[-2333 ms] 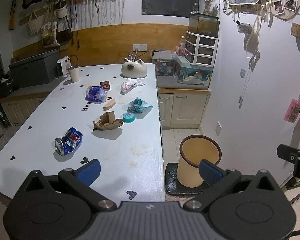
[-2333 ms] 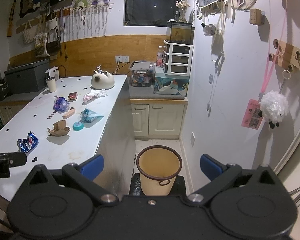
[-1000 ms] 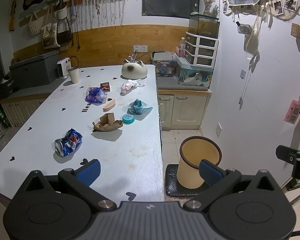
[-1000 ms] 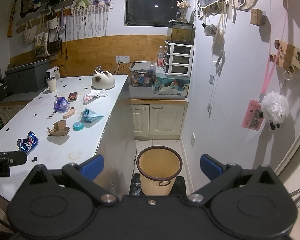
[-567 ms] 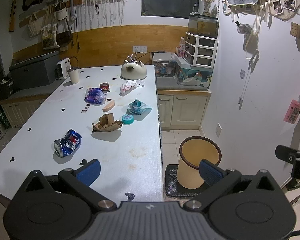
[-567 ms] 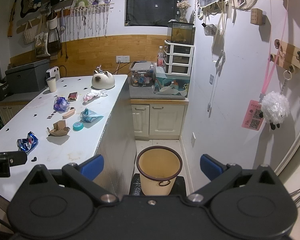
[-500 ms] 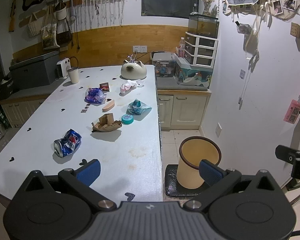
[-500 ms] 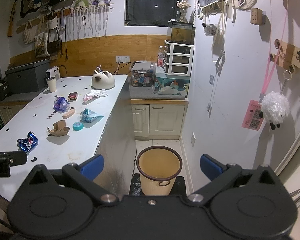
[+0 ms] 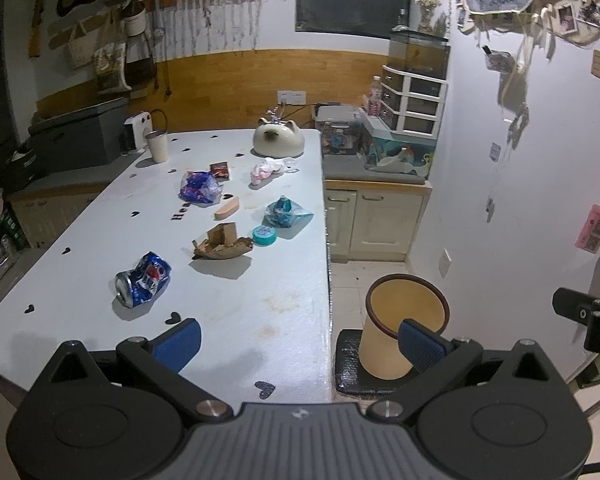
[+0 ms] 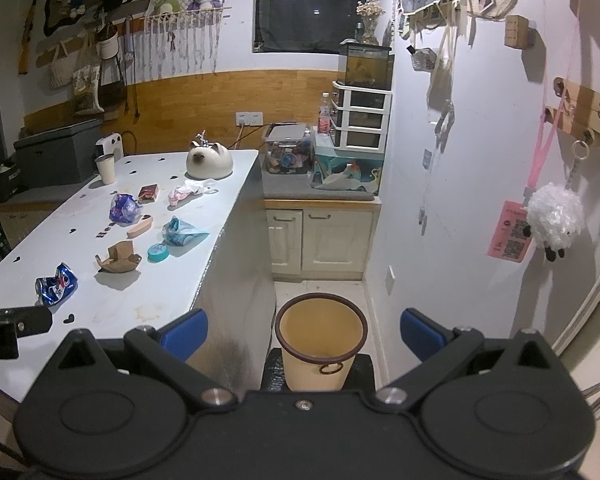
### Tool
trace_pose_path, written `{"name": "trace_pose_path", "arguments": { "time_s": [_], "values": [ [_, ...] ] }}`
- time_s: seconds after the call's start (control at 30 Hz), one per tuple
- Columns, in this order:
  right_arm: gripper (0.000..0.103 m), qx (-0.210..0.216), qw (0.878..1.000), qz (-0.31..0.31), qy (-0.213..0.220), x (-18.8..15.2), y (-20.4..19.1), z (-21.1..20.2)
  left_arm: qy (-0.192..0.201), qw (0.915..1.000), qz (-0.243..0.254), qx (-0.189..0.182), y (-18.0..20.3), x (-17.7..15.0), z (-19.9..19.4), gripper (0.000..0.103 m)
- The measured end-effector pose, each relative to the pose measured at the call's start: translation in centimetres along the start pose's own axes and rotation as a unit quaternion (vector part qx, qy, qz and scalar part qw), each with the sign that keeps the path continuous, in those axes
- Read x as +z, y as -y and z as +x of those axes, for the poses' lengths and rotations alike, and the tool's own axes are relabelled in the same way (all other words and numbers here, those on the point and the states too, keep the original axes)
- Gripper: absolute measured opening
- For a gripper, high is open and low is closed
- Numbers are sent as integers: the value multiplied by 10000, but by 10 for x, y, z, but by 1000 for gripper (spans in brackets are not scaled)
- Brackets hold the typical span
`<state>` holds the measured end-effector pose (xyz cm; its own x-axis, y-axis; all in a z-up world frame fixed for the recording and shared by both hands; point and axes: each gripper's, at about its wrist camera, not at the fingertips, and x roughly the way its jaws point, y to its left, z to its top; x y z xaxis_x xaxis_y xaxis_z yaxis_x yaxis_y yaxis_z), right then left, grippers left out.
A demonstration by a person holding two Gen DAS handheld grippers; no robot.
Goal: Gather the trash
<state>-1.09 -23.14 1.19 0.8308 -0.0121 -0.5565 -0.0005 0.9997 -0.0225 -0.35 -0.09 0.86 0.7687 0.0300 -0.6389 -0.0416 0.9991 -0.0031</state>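
Observation:
Trash lies on the white table (image 9: 260, 304): a crushed blue can (image 9: 143, 279), torn brown cardboard (image 9: 221, 242), a teal lid (image 9: 264, 235), a teal wrapper (image 9: 286, 211), a purple wrapper (image 9: 199, 187), a pink tissue (image 9: 266, 170) and a small red packet (image 9: 220, 169). A tan bin (image 9: 404, 326) stands on the floor right of the table; it also shows in the right wrist view (image 10: 320, 340). My left gripper (image 9: 298, 338) is open and empty over the table's near edge. My right gripper (image 10: 304, 330) is open and empty above the bin.
A cat-shaped white dish (image 9: 278, 140), a metal cup (image 9: 157, 146) and a tan wedge (image 9: 227, 208) are on the table too. A low cabinet (image 10: 322, 236) stands behind the bin. The wall with hanging items (image 10: 552, 216) is close on the right.
The left wrist view has shifted very slightly. Both grippers stay open and the trash has not moved.

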Motion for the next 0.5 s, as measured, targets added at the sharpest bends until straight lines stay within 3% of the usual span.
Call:
{"name": "trace_pose_path", "arguments": {
  "time_s": [0.3, 0.5],
  "values": [
    [103, 218, 9995, -215, -24, 9, -19, 20, -41, 9993, -283, 244, -29, 3, 12, 103],
    [103, 409, 9988, -260, -43, 21, -55, 43, -49, 9982, -398, 451, -73, 9, 26, 103]
  ]
}}
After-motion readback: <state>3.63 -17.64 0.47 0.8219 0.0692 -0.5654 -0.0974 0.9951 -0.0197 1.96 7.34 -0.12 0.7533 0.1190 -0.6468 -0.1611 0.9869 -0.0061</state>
